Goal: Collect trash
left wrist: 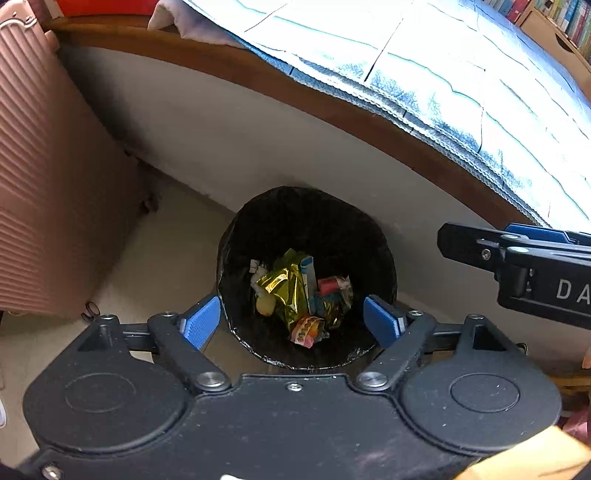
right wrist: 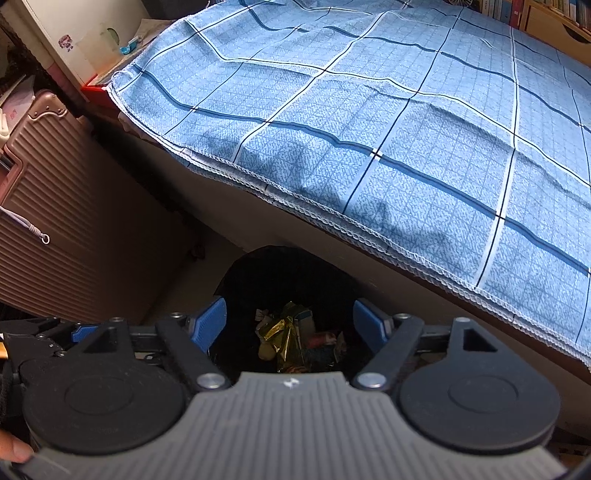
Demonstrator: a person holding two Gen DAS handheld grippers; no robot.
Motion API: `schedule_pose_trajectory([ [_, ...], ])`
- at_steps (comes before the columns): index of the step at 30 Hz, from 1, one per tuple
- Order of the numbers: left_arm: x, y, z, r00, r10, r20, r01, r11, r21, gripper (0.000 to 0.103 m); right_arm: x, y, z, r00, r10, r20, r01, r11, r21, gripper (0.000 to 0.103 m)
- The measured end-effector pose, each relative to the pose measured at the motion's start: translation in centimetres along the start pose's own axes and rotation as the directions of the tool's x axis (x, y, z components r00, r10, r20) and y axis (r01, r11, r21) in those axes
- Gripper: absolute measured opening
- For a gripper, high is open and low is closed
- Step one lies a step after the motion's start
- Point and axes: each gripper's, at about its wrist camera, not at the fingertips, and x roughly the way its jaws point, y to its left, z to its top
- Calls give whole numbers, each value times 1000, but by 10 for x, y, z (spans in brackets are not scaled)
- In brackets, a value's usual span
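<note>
Left gripper [left wrist: 293, 320]: jaws spread wide, nothing between the blue pads [left wrist: 201, 322]; it points steeply down over the bin's mouth.
Right gripper [right wrist: 290, 325]: likewise released and empty, blue pads [right wrist: 210, 325] apart; it hangs above the same bin, to the right of the left gripper, and its black body shows at the right edge of the left view.
Trash [left wrist: 295, 295]: lies at the bottom of the bin, a crumpled gold foil wrapper [left wrist: 284, 288] in the middle, a blue-and-white carton [left wrist: 308, 275] beside it, a pink-red piece to the right, an orange-pink wrapper nearest.
Bin [left wrist: 306, 221]: round, lined with a black bag, standing on the floor against the bed's pale side.
Floor [left wrist: 162, 266]: light, bare around the bin.
Bed [right wrist: 369, 129]: far and right of the bin, covered with a blue checked sheet whose stitched edge hangs over a brown wooden rail [left wrist: 258, 74].
Suitcase [right wrist: 74, 221]: ribbed, pinkish, upright at the left, near the bin but apart from it.
Room: bookshelves [left wrist: 561, 18] at the far right beyond the bed; a white cabinet [right wrist: 66, 37] at the far left.
</note>
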Motion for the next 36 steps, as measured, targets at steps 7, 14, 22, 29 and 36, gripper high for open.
schedule_pose_trajectory([
  [7, 0, 2, 3, 1000, -8, -5, 8, 1000, -14, 85, 0, -1, 0, 1000, -8, 1, 8, 1000, 12, 87],
  [14, 0, 4, 2, 1000, -20, -17, 20, 999, -27, 85, 0, -1, -1, 1000, -14, -5, 14, 1000, 15, 89],
  [22, 6, 8, 0, 997, -23, -79, 17, 997, -72, 84, -1, -1, -1, 1000, -20, 1, 20, 1000, 14, 89],
  [29, 4, 8, -5, 998, 4, -57, -7, 998, -58, 85, -1, -1, -2, 1000, -20, -1, 20, 1000, 11, 90],
  [36, 1, 8, -5, 999, -2, -39, 0, 999, -49, 85, 0, 3, -4, 1000, -22, -1, 22, 1000, 6, 90],
])
